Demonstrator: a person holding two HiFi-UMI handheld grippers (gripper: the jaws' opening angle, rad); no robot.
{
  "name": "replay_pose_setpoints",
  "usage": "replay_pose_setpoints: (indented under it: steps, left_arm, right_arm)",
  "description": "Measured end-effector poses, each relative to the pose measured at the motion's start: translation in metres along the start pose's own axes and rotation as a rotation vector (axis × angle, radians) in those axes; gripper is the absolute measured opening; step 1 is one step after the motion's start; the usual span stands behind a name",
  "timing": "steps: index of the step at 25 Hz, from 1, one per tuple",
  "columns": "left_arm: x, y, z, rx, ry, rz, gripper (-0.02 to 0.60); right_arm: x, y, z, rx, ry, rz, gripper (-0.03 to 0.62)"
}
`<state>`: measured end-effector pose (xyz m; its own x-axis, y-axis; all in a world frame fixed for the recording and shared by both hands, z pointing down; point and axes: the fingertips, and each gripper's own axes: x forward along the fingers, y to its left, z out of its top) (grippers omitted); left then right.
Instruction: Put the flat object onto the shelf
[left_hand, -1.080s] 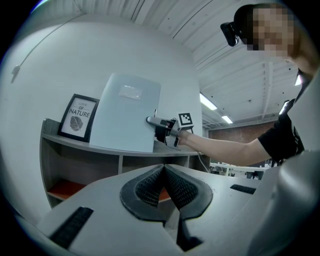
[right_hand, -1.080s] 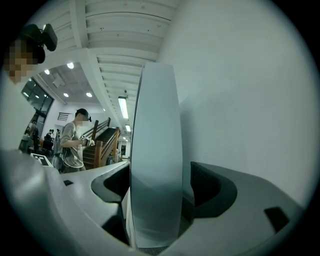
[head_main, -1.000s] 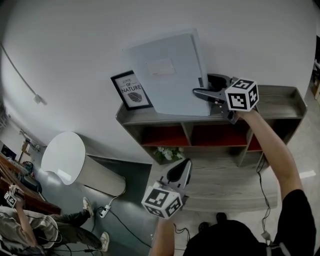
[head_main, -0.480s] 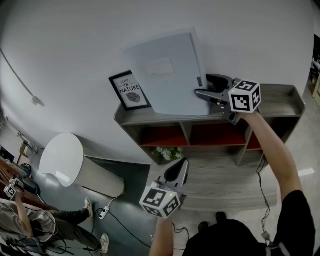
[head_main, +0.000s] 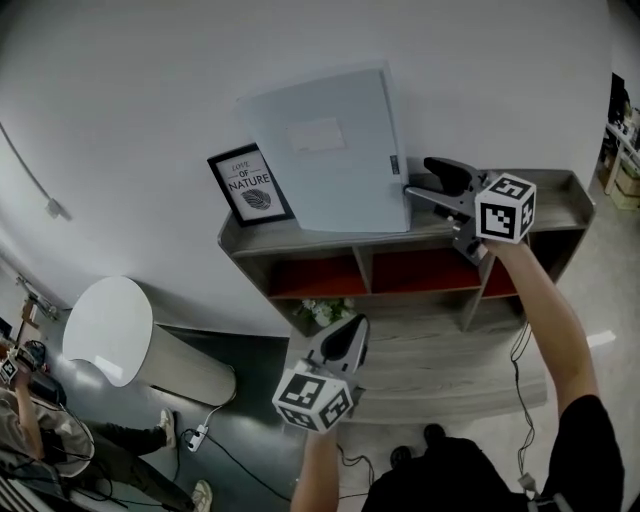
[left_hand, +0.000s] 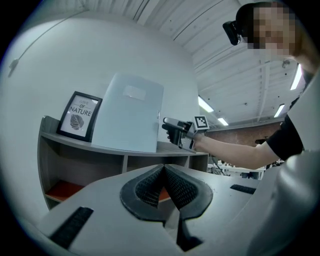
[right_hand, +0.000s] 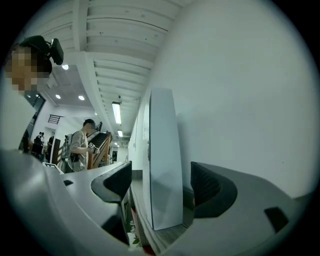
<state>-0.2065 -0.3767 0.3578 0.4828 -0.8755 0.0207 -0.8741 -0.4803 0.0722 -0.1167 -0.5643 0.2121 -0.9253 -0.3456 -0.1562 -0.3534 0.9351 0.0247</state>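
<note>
A pale blue flat folder stands upright on the top board of the wooden shelf, leaning against the white wall. My right gripper is at the folder's right edge, open. In the right gripper view the folder stands edge-on between the two pads with a gap on each side. My left gripper hangs low in front of the shelf, shut and empty. From the left gripper view I see the folder, the shelf and the right gripper.
A framed "Love of Nature" print stands left of the folder. A small plant sits in a lower compartment. A white round bin and floor cables lie to the left. A person sits at lower left.
My right gripper has drawn back a little to the right from the folder's edge. The folder stays standing on the shelf top. The left gripper has barely moved.
</note>
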Motion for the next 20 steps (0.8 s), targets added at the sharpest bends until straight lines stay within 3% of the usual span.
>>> replay_pose_setpoints:
  steps: [13, 15, 16, 20]
  left_arm:
    - [-0.020, 0.009, -0.006, 0.008, -0.009, -0.106, 0.012]
    - [-0.023, 0.009, -0.011, 0.005, -0.007, -0.119, 0.012]
    - [-0.024, 0.009, -0.014, 0.000, -0.005, -0.127, 0.012]
    - [-0.027, 0.003, -0.028, -0.023, 0.006, -0.160, 0.012]
  right_arm:
    - [-0.054, 0.074, -0.032, -0.025, 0.023, -0.114, 0.310]
    - [-0.062, 0.088, -0.040, -0.022, 0.027, -0.133, 0.269]
    - [-0.067, 0.095, -0.045, -0.021, 0.029, -0.145, 0.211]
    - [-0.083, 0.121, -0.069, -0.015, 0.058, -0.176, 0.161]
